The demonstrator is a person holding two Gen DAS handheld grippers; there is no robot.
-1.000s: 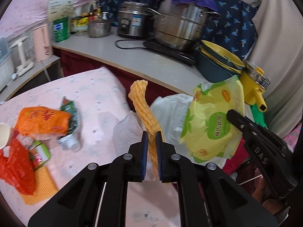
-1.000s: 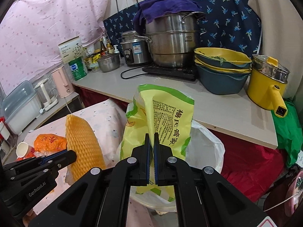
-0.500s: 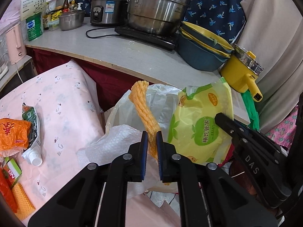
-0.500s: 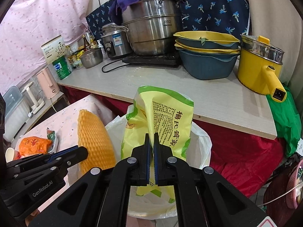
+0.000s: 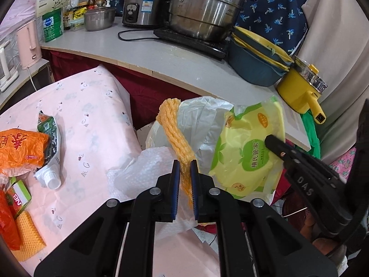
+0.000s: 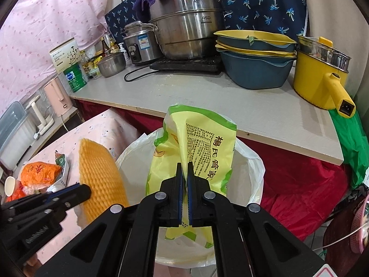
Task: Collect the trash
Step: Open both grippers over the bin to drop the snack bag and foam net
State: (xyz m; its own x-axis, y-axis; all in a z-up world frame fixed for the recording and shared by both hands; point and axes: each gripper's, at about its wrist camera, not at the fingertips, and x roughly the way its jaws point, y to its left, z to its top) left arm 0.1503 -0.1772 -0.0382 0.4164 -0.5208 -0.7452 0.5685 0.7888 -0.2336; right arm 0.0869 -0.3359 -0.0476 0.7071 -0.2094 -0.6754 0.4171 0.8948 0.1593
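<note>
Left gripper [image 5: 184,173]: jaws pinching the orange foam net [image 5: 175,133], which rises toward 12 o'clock from the tips. Right gripper [image 6: 185,173]: pressed together on the yellow-green wrapper [image 6: 198,152], thin film between the pads, most of the bag standing above them.

Both pieces hang over the bin [image 6: 251,180], lined with a white bag, between the pink-clothed table [image 5: 92,115] and the counter [image 6: 207,97]. In the right view the net sits at 9 o'clock of the wrapper, over the bin's left rim rather than its middle.

Still on the table, at 9 o'clock in the left view: orange packet [image 5: 20,147], squeezed tube [image 5: 49,152], small green box [image 5: 19,196], another foam net [image 5: 27,237]. Bubble wrap [image 5: 147,173] drapes the table edge beside the bin.

Risks, as judged:
- Net let go so near the rim may catch on the liner or tip out toward the table.
- Wrapper is light and broad; may cling to a pad or drift past the far rim.
- Grippers close together; a swing could knock one against the other.
- Bubble wrap could slide off if brushed.
</note>
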